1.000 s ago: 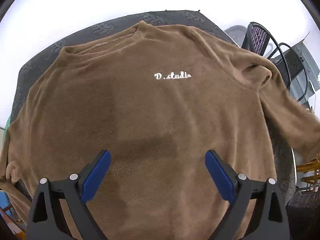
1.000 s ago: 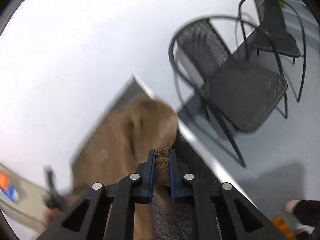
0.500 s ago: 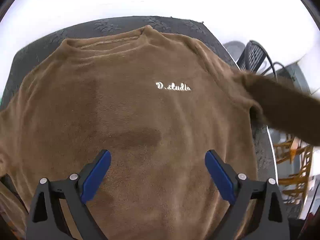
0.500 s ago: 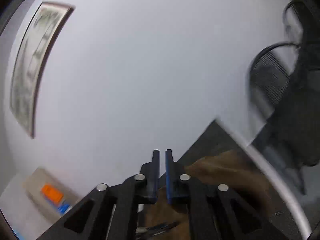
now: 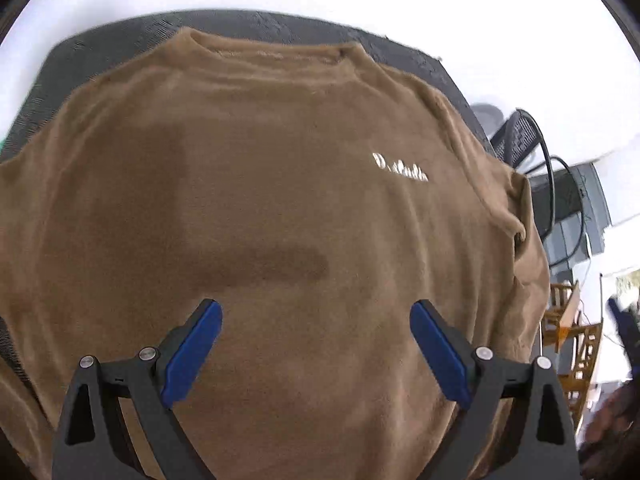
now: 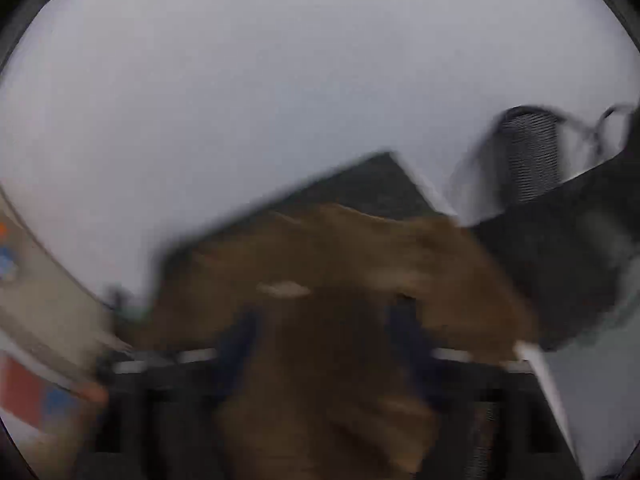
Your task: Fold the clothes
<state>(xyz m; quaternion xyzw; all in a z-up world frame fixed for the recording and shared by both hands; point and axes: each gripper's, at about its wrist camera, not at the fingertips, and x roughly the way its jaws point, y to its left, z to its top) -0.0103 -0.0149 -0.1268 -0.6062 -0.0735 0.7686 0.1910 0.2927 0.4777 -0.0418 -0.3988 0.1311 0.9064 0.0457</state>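
A brown fleece sweatshirt [image 5: 280,208] with small white lettering [image 5: 400,168] is spread front-up on a dark patterned tabletop [image 5: 120,40], collar at the far edge. The left gripper [image 5: 316,344] is held above the near part of the garment, its blue-padded jaws spread wide with nothing pinched between them. In the heavily blurred right-wrist view, the right gripper [image 6: 324,344] is seen with its jaws just opened, brown fabric lying loose between them. Black mesh chairs [image 5: 532,148] stand at the right.
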